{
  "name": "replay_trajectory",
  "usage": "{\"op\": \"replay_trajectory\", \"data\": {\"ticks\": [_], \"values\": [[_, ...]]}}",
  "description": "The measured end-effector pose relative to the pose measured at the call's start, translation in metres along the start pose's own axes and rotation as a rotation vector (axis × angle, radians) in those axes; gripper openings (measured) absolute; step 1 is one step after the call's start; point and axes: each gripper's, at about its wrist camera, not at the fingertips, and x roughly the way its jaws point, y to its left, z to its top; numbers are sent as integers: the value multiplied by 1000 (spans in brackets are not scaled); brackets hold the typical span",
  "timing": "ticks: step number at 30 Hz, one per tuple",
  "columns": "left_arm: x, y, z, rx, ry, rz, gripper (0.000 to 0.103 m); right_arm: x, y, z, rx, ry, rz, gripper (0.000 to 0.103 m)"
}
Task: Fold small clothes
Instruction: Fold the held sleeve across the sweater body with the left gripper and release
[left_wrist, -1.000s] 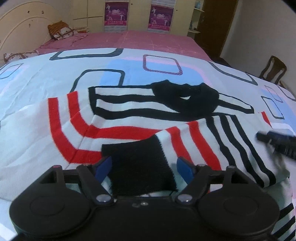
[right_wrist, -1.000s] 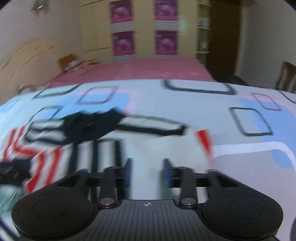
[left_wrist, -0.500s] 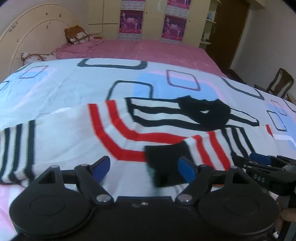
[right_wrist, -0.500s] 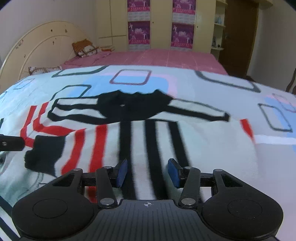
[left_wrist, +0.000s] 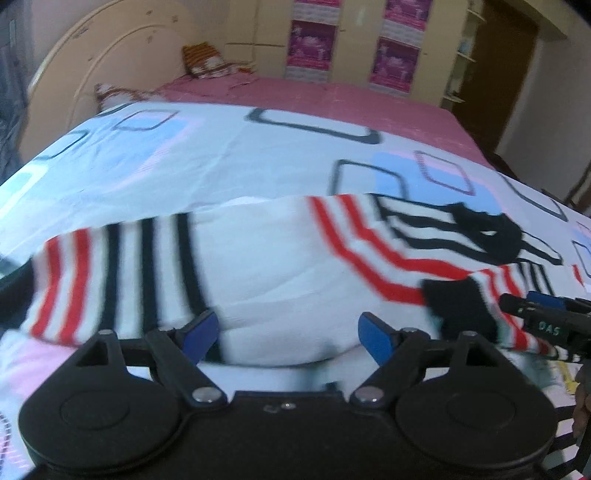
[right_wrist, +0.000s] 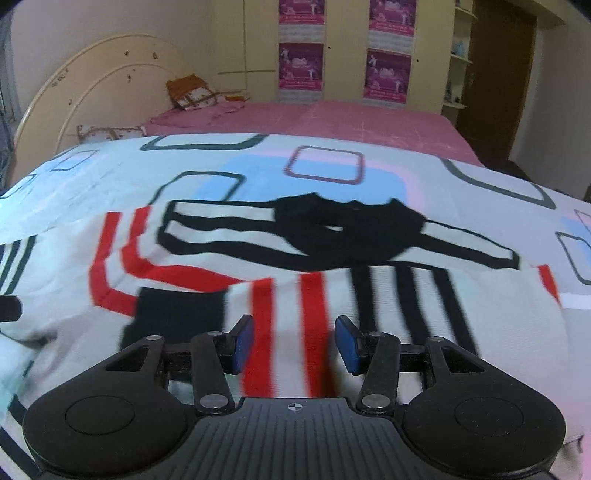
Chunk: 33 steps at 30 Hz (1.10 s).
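Striped sweater (right_wrist: 280, 280) spread flat, long axis left-right, directly under right gripper (right_wrist: 293, 345), jaws apart, empty. Left gripper (left_wrist: 288, 332) likewise agape over left half; folded black cuff (right_wrist: 177, 314) nearer the right.

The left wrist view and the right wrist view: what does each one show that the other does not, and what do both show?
Only the left wrist view shows the sweater's far left sleeve with red and black stripes, and the right hand-held gripper entering from the right edge, too cut off to tell its state.

Only the right wrist view shows the vertical black stripes below the collar, head on.

Both show the striped sweater, its black collar, the folded black cuff, the patterned sheet, the pink bed, and open blue-padded fingers with nothing between them.
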Motion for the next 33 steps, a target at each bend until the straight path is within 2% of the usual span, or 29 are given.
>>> {"op": "replay_trajectory", "data": {"ticks": [7, 10, 12, 14, 16, 18, 20, 22, 26, 31, 33], "values": [[-1, 70, -9, -117, 34, 68, 84, 9, 33, 3, -4, -3, 16, 48], [0, 99, -13, -194, 49, 90, 84, 19, 43, 0, -18, 31, 24, 48], [0, 117, -16, -242, 59, 98, 84, 26, 53, -5, -72, 31, -2, 48], [-2, 132, -19, -280, 66, 106, 84, 28, 54, -4, -72, 36, -6, 48], [-6, 145, -23, -313, 58, 112, 85, 27, 51, 0, -47, 47, 2, 48], [-8, 155, -24, -338, 53, 116, 85, 21, 49, 3, -12, 18, 15, 48], [-9, 162, -24, -362, 51, 126, 85, 19, 55, 2, -24, 9, 16, 48], [-10, 166, -24, -392, 45, 126, 85, 29, 60, -3, -47, 55, 23, 48], [-9, 180, -26, -436, 33, 109, 85, 30, 61, -4, -69, 48, 15, 48], [2, 198, -21, -525, -34, 74, 84, 27, 60, -5, -43, 45, 18, 49], [7, 205, -19, -567, -75, 67, 78, 25, 62, -4, -41, 44, 17, 49]]}}
